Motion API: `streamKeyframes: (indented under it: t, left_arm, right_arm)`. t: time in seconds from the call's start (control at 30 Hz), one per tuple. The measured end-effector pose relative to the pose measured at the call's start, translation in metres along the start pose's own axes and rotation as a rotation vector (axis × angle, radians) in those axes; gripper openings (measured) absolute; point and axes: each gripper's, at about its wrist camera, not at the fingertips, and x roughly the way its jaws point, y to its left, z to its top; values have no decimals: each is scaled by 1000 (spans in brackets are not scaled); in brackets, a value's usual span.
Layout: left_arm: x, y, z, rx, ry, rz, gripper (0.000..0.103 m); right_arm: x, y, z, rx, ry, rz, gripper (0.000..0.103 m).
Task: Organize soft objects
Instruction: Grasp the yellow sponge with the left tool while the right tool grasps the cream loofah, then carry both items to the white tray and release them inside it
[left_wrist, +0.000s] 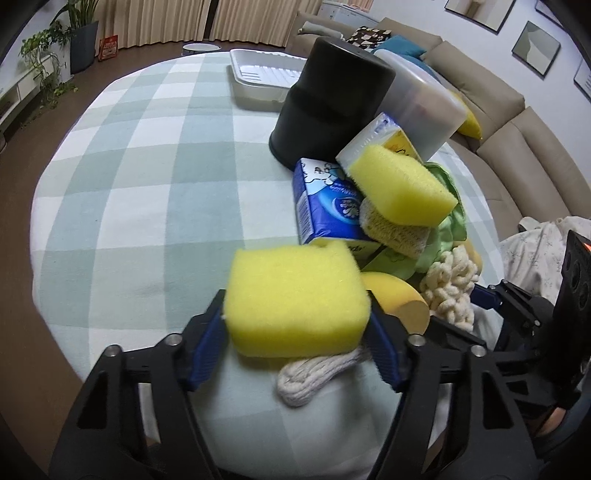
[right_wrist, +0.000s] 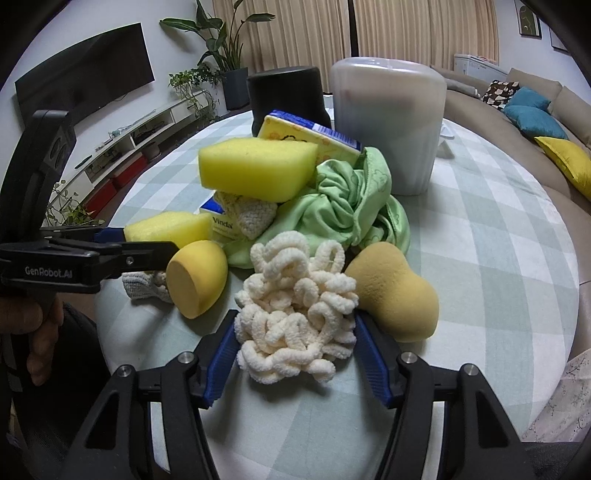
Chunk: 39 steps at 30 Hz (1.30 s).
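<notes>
Your left claw (left_wrist: 297, 321) is clamped on a yellow sponge (left_wrist: 295, 302) at the near edge of the pile: you're picking. Next, I'd judge, lift clear toward the white tray (left_wrist: 258, 79). Your right claw (right_wrist: 295, 354) sits apart around the cream chenille bundle (right_wrist: 295, 317), not squeezing. Only the left view shows that tray; only the right shows the tan makeup sponge (right_wrist: 399, 295).
</notes>
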Motion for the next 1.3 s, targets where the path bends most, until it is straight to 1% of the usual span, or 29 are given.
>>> streamKeyframes:
  t: [0.2, 0.23, 0.27, 0.3, 0.33, 0.43, 0.53, 0.8, 0.93, 1.1, 1.17, 1.23, 1.3]
  left_arm:
    - [1, 2, 3, -33, -18, -3, 66]
    - [1, 1, 2, -24, -23, 0, 66]
    - [0, 0, 1, -19, -28, -1, 62]
    - [-1, -1, 1, -14, -33, -5, 62]
    - [-4, -2, 1, -9, -47, -8, 62]
    - [-13, -3, 1, -5, -84, -9, 61]
    - [-24, -1, 0, -16, -119, -21, 60]
    - [-41, 0, -5, -30, -176, -59, 59]
    - [-44, -2, -11, -21, -147, -67, 59]
    - [-52, -16, -19, 48, -90, -91, 59]
    - [-57, -19, -18, 57, -87, -105, 59]
    - [-64, -21, -16, 64, -100, -107, 59]
    - [-70, -21, -11, 63, -118, -108, 59]
  right_arm:
    - [1, 1, -1, -6, -9, -4, 62]
    - [1, 1, -1, -7, -11, -4, 61]
    - [1, 1, -1, -10, -14, -4, 59]
    - [1, 1, -1, -15, -16, -4, 53]
    - [1, 2, -1, -17, -16, 3, 45]
    - [-1, 2, -1, -17, -13, 20, 37]
    - [-3, 2, -2, -16, -8, 37, 33]
    - [-22, -2, 1, 23, -53, 78, 32]
    - [-30, -4, 0, 28, -55, 94, 32]
    - [-40, -16, -1, 53, -27, 118, 32]
    - [-46, -22, -1, 65, -8, 133, 32]
    - [-53, -30, 0, 79, -1, 143, 32]
    - [-58, -37, 0, 75, -3, 128, 32]
